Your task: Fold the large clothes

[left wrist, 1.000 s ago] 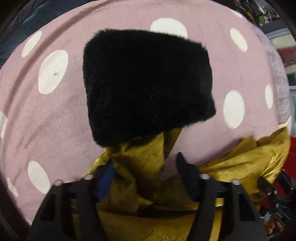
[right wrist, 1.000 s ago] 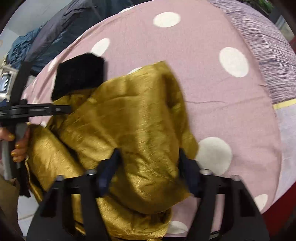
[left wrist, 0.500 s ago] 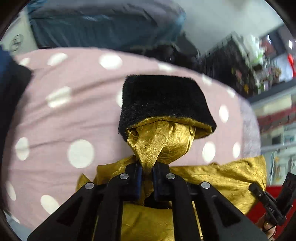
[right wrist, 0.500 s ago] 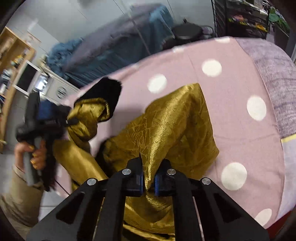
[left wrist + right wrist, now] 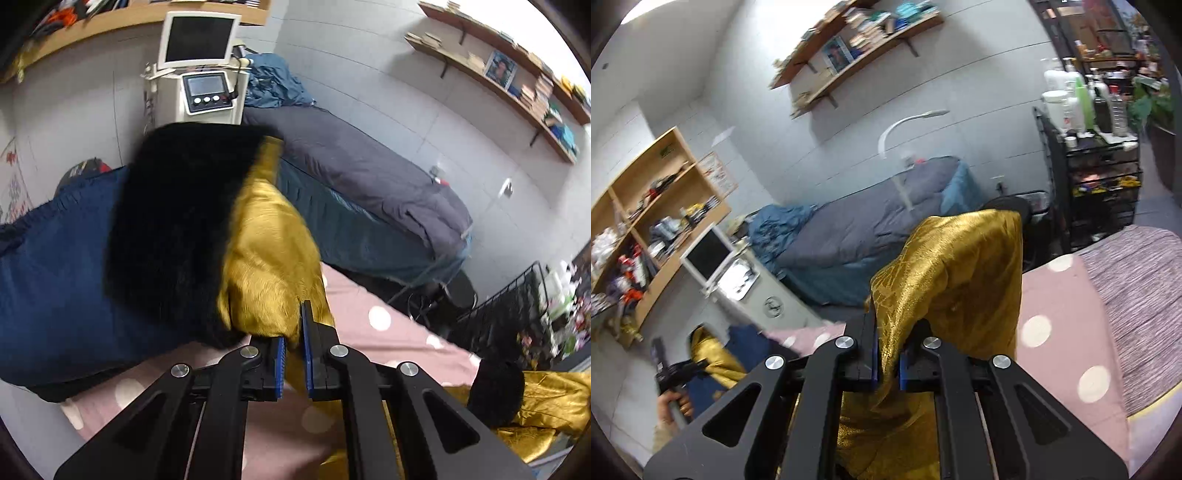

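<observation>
A gold satin garment [image 5: 269, 266] with black fur cuffs [image 5: 173, 229] is lifted off the pink polka-dot bed cover [image 5: 388, 332]. My left gripper [image 5: 293, 343] is shut on the gold sleeve just below one fur cuff. A second fur cuff [image 5: 495, 391] shows at the lower right of the left wrist view. My right gripper [image 5: 888, 350] is shut on another fold of the gold garment [image 5: 953, 266], held up above the bed cover [image 5: 1060, 332]. The left gripper [image 5: 677, 369] also shows in the right wrist view, far left, with gold cloth in it.
A grey-and-teal bed [image 5: 369, 184] stands behind, with a white machine with a screen [image 5: 199, 66] at its head. A dark blue cloth [image 5: 55, 280] lies at the left. A black wire rack with bottles [image 5: 1093, 147] stands at the right. Wall shelves [image 5: 849, 44] hang above.
Both grippers went from open over the garment to shut on it, then lifted it up off the bed cover. The views now tilt up toward the room.
</observation>
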Motion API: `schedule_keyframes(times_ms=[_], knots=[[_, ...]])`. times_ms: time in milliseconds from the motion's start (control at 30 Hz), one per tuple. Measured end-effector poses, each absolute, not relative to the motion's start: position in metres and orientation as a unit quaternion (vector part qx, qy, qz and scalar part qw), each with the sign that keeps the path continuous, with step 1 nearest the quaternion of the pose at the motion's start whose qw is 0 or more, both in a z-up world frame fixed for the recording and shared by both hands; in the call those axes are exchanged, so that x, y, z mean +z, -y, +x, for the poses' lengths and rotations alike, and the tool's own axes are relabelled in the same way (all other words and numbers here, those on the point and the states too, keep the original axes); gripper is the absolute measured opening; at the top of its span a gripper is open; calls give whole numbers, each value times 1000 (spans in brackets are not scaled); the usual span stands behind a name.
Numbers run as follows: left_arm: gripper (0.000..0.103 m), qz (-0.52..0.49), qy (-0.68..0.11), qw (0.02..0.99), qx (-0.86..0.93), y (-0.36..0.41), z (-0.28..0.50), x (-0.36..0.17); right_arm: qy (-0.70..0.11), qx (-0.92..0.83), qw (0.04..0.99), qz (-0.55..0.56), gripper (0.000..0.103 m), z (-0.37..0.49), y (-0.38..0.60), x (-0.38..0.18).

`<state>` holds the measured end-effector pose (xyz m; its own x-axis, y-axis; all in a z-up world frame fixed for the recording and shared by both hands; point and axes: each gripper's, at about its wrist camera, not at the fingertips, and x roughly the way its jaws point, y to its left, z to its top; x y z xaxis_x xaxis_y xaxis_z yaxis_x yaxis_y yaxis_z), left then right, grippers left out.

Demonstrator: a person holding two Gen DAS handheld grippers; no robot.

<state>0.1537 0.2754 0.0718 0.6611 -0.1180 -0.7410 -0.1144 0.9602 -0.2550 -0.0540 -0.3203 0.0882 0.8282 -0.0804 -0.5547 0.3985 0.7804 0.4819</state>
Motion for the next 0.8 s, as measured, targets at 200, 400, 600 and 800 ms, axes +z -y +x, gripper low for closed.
schedule_keyframes(times_ms=[200, 400, 600, 800], knots=[[36, -133, -512, 849, -9, -259, 199, -15, -377, -244, 803, 391, 83, -43, 379, -40], [84, -91, -559, 824, -19, -216, 186, -74, -458, -266, 723, 443, 83, -80, 357, -139], [88, -43, -576, 814, -60, -194, 162, -87, -508, -242, 724, 399, 83, -104, 323, -161], [91, -13, -595, 800, -74, -201, 129, -108, -542, -247, 731, 332, 83, -121, 306, -165]])
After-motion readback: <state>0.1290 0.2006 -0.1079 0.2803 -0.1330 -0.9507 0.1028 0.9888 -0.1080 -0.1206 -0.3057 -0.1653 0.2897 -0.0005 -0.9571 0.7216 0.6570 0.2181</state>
